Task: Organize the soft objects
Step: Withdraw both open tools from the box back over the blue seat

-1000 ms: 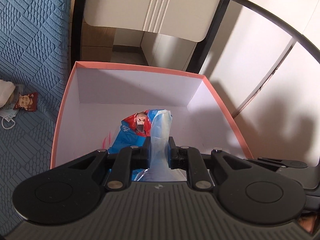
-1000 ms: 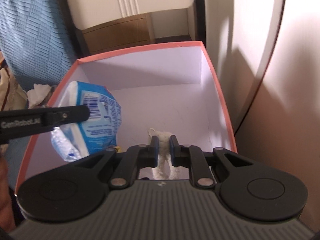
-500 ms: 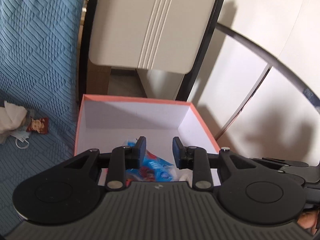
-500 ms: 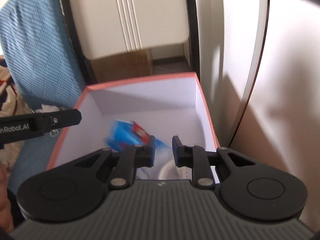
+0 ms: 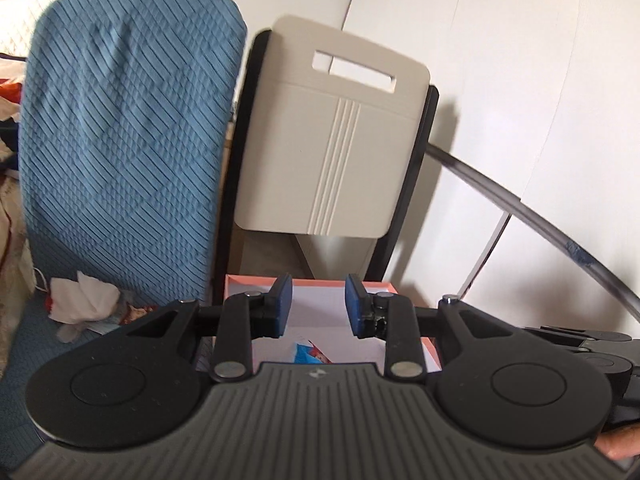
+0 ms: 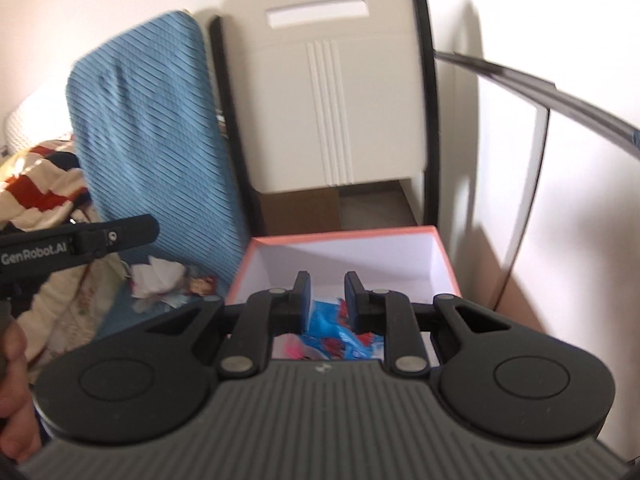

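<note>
Both hand-held grippers hang above the pink box (image 6: 344, 236) with jaws apart and nothing between them: left (image 5: 318, 304), right (image 6: 328, 298). A blue packet (image 6: 332, 332) lies inside the box, which sits beside the blue cushion (image 6: 156, 128). Crumpled tissue (image 5: 84, 298) lies at the cushion's foot.

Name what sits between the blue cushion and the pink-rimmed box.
In the right wrist view, crumpled white tissue and a small red packet lie between the blue textured cushion and pink-rimmed box.

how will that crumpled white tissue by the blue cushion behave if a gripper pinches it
The white tissue looks crumpled and thin, so it will likely be floppy and very light. It may compress to almost nothing between the pads, and could tear or drag scraps beside it.
</note>
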Demonstrator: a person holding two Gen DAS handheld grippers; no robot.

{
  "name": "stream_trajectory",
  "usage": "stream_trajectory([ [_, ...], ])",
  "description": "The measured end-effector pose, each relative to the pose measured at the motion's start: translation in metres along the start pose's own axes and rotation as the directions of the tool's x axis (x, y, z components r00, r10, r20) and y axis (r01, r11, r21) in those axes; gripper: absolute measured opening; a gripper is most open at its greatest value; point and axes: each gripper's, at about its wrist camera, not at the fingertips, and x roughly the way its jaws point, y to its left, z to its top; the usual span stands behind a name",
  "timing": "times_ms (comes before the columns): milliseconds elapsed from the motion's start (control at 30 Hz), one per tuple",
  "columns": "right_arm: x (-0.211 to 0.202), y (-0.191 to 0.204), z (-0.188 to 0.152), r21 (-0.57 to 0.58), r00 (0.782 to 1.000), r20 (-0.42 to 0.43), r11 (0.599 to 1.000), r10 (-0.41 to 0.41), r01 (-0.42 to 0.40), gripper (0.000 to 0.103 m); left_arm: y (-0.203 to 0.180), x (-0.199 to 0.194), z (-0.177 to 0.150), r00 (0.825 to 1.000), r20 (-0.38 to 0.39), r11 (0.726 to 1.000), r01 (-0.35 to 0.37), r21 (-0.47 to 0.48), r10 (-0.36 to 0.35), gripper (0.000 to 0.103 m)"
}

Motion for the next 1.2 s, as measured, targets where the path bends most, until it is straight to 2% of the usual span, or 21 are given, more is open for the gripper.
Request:
stream_trajectory([
  [300, -0.032, 0.054, -0.007, -0.092, 0.996, 0.061, 0.994, 0.061, -0.055, 0.023, 0.034, -0.064, -0.006, 0.995, 0.086, 0.999, -0.048, -0.019, 0.05, 0.034],
  [467, -0.041, 0.073, -0.015, -0.101, 0.994, 0.052, 0.99, 0.1, -0.094, 0.023, 0.049, -0.084, -0.011, 0.991, 0.111, 0.997, -0.068, -0.041, 0.072, 0.034],
  [667, -0.038, 0.093, -0.03, -0.134, 0.995, 0.042, 0.987, 0.095, -0.088, 0.023, 0.069, -0.091, -0.024, 0.994, 0.094, 0.997, -0.053, -0.049, 0.058, 0.034],
  [1200, -0.016, 0.146, -0.07, -0.156, 0.989, -0.034, 0.976, 0.146, -0.15, 0.023, 0.123, -0.114, -0.058, 0.989, 0.072, 0.988, -0.125, -0.092, 0.132, 0.034],
])
